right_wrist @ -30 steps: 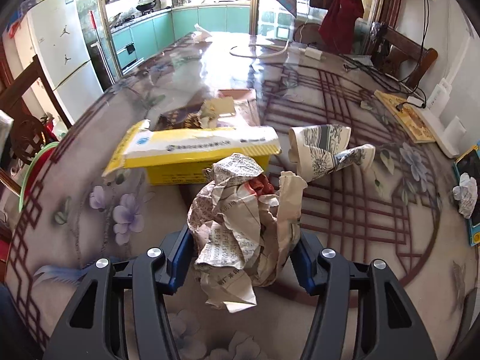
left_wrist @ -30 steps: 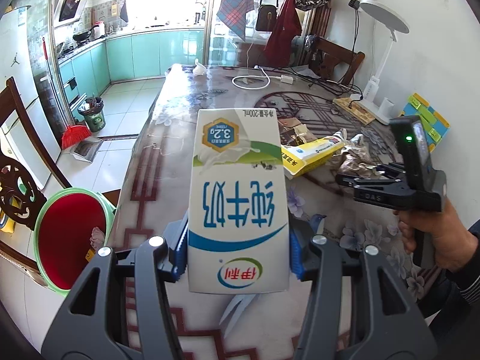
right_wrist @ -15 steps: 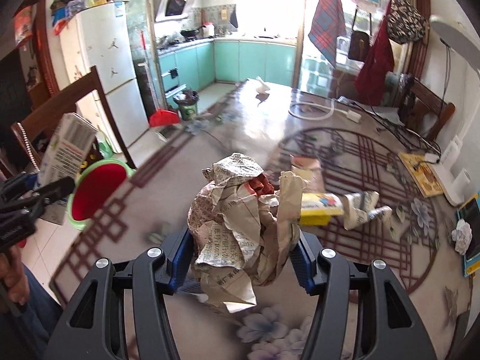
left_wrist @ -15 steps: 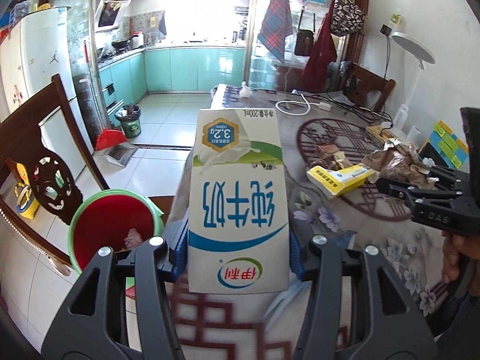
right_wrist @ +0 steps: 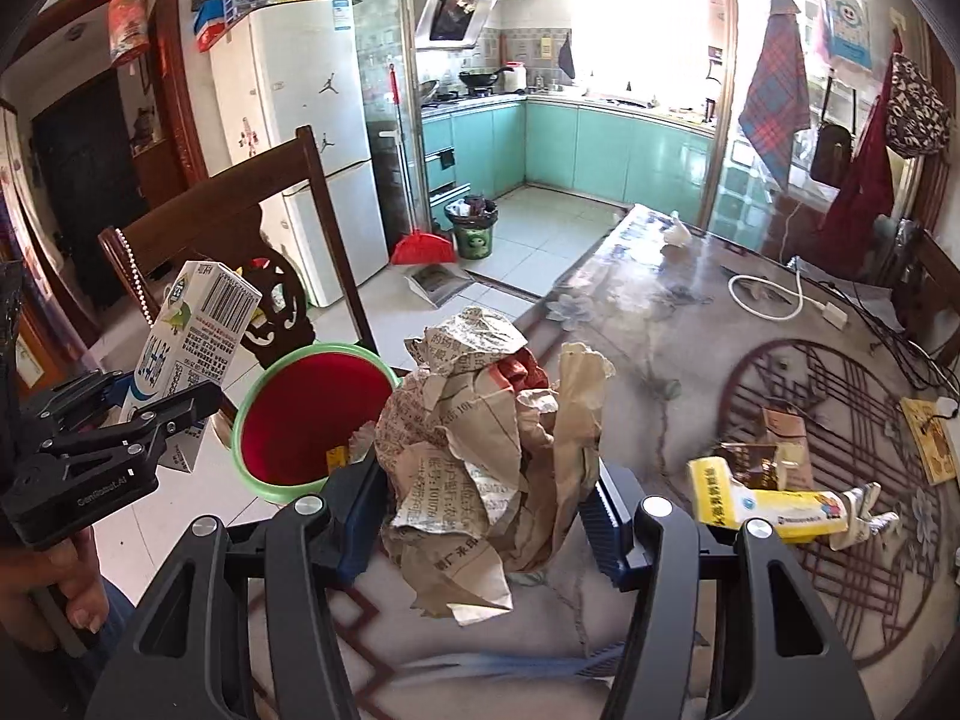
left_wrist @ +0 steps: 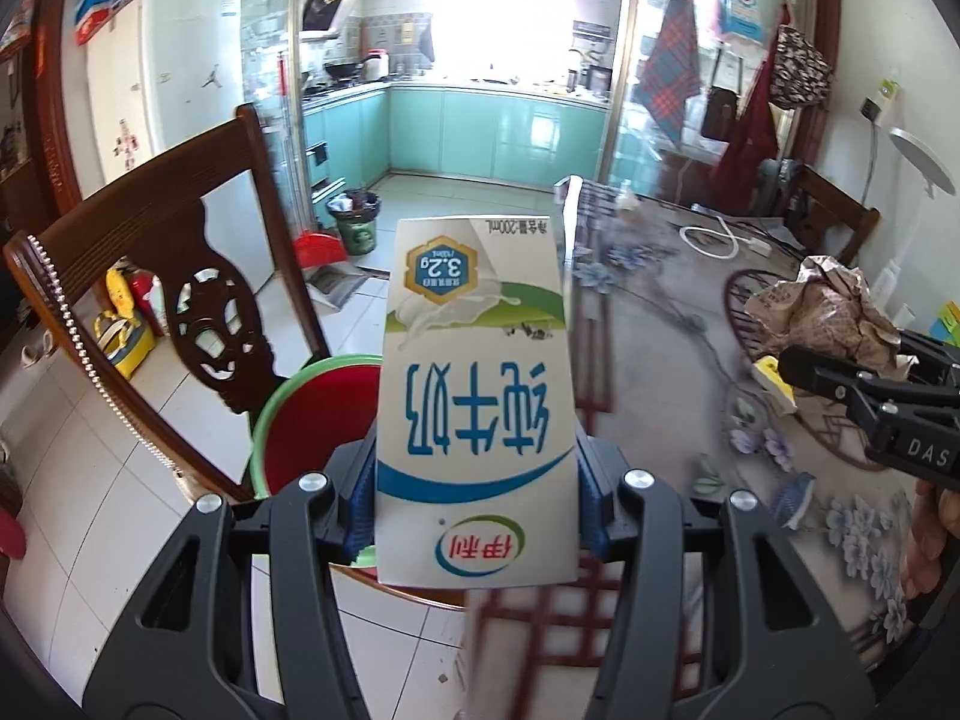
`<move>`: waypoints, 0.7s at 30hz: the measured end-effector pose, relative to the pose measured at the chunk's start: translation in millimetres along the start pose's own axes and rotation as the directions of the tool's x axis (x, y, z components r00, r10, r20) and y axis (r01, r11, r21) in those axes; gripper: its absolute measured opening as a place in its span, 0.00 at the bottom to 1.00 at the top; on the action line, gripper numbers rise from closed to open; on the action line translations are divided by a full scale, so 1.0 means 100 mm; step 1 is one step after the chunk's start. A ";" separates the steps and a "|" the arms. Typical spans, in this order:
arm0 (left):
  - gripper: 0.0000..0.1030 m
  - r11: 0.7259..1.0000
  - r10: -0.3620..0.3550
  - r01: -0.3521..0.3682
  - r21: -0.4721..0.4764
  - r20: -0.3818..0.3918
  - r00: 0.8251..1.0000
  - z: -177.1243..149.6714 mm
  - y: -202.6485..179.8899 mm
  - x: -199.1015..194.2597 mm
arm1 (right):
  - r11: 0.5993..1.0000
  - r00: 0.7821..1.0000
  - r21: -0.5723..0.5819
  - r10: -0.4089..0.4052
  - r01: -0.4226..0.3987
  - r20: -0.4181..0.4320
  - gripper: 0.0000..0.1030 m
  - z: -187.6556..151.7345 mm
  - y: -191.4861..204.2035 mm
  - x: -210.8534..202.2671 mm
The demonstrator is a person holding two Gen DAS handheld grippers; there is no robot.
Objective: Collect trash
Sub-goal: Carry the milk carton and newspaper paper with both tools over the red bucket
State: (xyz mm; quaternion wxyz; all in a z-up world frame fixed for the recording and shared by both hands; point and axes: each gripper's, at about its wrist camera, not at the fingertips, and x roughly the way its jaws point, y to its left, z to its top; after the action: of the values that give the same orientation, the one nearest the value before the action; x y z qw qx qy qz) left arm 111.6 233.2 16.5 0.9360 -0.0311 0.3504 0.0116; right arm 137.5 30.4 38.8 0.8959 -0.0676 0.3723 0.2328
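carrying step: we have the left gripper (left_wrist: 477,498) pinching the milk carton (left_wrist: 474,408), the right gripper (right_wrist: 480,504) pinching crumpled newspaper (right_wrist: 486,456); next, we centre each over the red bin (right_wrist: 306,414) and release.

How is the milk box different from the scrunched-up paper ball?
The milk carton is smooth and boxy; the crumpled newspaper is wrinkly and lumpy. The carton is white, blue and green; the newspaper is brownish. The left gripper holds the carton, the right gripper the newspaper.
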 end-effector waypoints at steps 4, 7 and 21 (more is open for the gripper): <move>0.49 0.999 0.038 -0.039 -0.031 -0.007 0.999 0.05 0.34 0.03 | 0.999 0.999 -0.032 0.039 -0.039 -0.010 0.54 0.14 0.32 0.22; 0.49 0.996 0.070 -0.071 -0.045 -0.014 0.997 0.11 0.59 0.09 | 0.996 0.998 -0.054 0.065 -0.066 -0.019 0.54 0.24 0.55 0.39; 0.49 0.990 0.070 -0.085 -0.110 -0.136 0.988 0.10 1.20 0.67 | 0.988 0.991 -0.100 0.112 -0.118 -0.068 0.54 0.49 1.04 1.07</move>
State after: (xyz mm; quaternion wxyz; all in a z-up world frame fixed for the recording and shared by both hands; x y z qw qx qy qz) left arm 163.7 354.0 -26.3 0.9062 -0.0724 0.4114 0.0663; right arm 185.9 176.3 4.5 0.8642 -0.0998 0.3906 0.3010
